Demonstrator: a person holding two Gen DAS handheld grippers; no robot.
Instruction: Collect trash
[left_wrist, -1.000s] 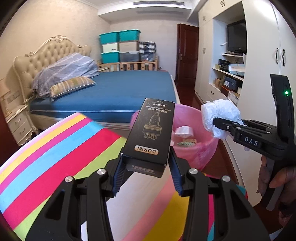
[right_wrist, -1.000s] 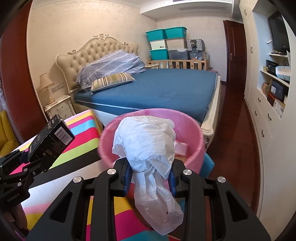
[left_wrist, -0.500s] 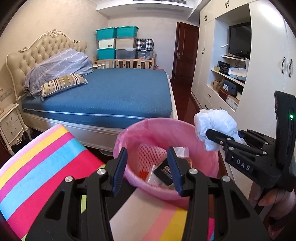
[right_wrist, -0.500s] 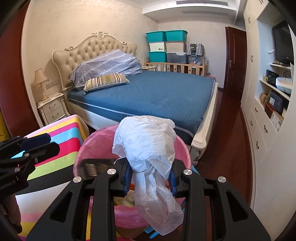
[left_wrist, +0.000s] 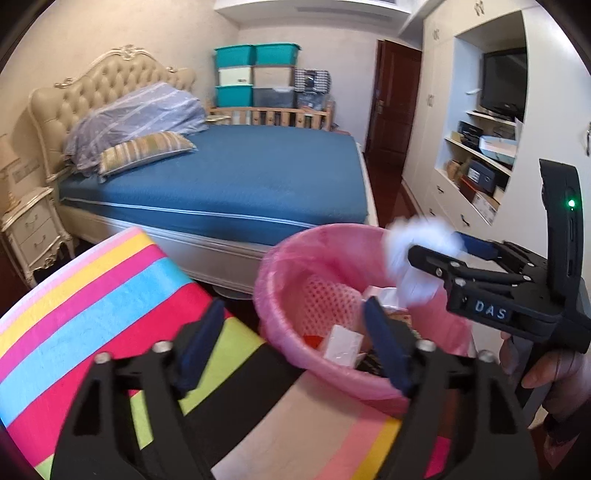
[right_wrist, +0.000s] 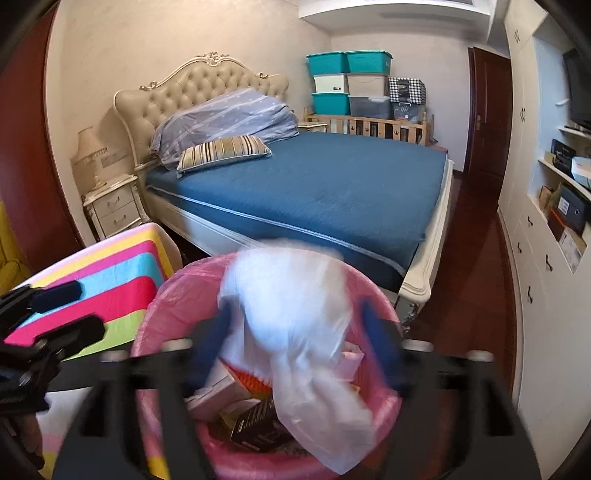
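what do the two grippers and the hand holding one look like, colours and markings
Both grippers are matte black plastic with dark blue pads on the fingers and silver screw heads on the arms. The left gripper shows only this forked front. The right gripper has white "DAS" lettering on its side, an upright black handle with a small green light, and a bare hand wrapped around it. No cables are visible.

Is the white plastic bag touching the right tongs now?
Cannot tell: the right wrist view is blurred; the white plastic bag hangs between the opened right tongs, over the pink bin.

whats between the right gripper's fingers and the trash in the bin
Only the white plastic bag, hanging from the opened right gripper over the pink bin, seen in the right wrist view.
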